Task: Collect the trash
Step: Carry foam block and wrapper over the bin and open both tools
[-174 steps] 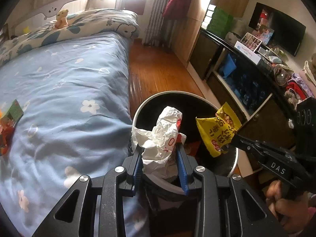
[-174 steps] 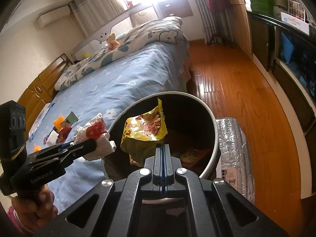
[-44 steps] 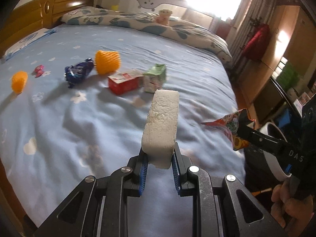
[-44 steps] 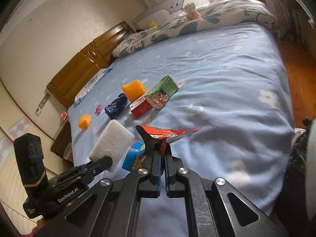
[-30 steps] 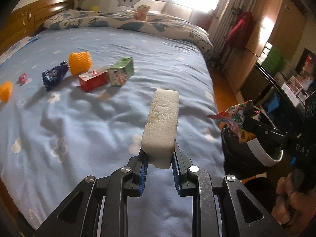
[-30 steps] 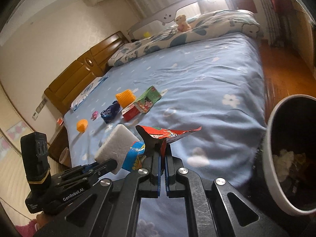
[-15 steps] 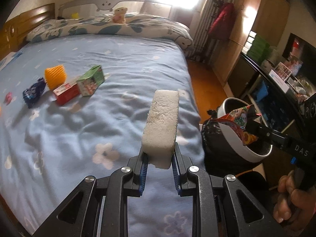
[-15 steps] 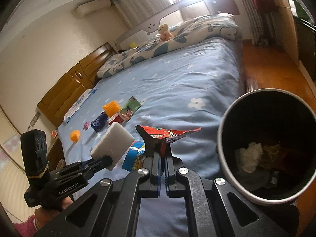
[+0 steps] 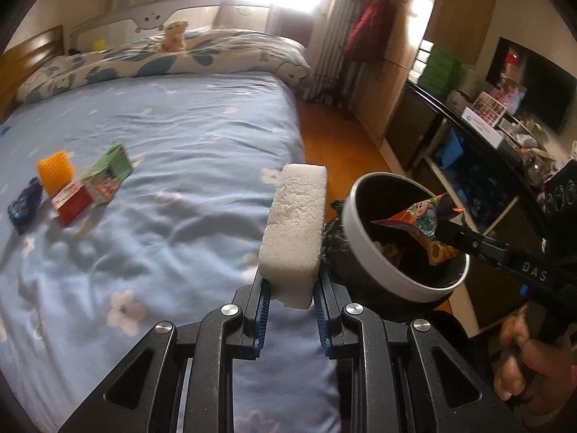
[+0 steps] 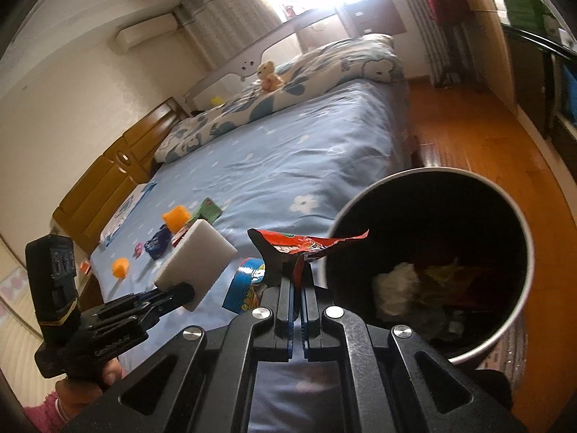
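My left gripper (image 9: 291, 285) is shut on a white foam block (image 9: 294, 231), held upright over the blue bed just left of the round bin (image 9: 393, 278). From the right wrist view, that block (image 10: 196, 263) sticks out of the left gripper (image 10: 180, 294) at the lower left. My right gripper (image 10: 296, 278) is shut on a red and orange snack wrapper (image 10: 306, 243) beside the bin's rim (image 10: 519, 310). In the left wrist view the wrapper (image 9: 422, 225) hangs over the bin's mouth. Crumpled white paper (image 10: 396, 285) and other wrappers lie inside the bin.
On the bed (image 9: 187, 133) lie a green carton (image 9: 108, 173), a red box (image 9: 70, 202), an orange foam net (image 9: 56, 171) and a dark blue wrapper (image 9: 23, 205). A wooden floor (image 10: 468, 133) runs past the bin. A dark cabinet (image 9: 479, 166) lines the right wall.
Both grippers swung right, from over the bed toward the bin, still holding the foam block and the wrapper. The bin now shows large in both views, and the wrapper is over its mouth.
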`<state>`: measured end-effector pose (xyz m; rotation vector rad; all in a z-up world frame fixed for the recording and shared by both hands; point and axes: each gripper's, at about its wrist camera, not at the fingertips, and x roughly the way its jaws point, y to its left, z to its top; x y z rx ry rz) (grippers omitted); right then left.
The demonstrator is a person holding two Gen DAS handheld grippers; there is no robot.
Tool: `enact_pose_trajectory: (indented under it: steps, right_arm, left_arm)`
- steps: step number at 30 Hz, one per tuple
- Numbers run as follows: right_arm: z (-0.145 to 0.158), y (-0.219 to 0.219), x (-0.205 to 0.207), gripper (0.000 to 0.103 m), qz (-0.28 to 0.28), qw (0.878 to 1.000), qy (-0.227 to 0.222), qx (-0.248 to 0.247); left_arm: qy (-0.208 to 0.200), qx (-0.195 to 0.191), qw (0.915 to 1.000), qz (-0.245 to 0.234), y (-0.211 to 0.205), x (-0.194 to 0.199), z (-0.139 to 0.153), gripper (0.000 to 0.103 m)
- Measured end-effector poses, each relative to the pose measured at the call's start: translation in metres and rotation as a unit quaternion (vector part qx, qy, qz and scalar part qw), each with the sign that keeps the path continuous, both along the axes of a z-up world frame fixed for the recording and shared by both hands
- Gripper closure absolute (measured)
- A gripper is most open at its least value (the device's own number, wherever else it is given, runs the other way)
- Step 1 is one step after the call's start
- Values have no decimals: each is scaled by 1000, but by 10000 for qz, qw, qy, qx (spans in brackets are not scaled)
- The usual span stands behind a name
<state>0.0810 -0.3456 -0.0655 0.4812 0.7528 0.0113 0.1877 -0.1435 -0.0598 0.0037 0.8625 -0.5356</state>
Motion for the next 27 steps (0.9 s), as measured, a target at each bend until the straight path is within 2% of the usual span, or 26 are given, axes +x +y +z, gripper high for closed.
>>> enact_pose_trajectory:
  steps: [13,27]
  right_arm:
    - [-6,-42,-13,101,-370,9990,217,-80]
    - [-19,-69,-10,101,-522,9966,603,-225]
  left_arm:
    - [27,111,9983,-571,-68,12,-6,82]
    - [153,321,9964,-773,-113,35,-14,81]
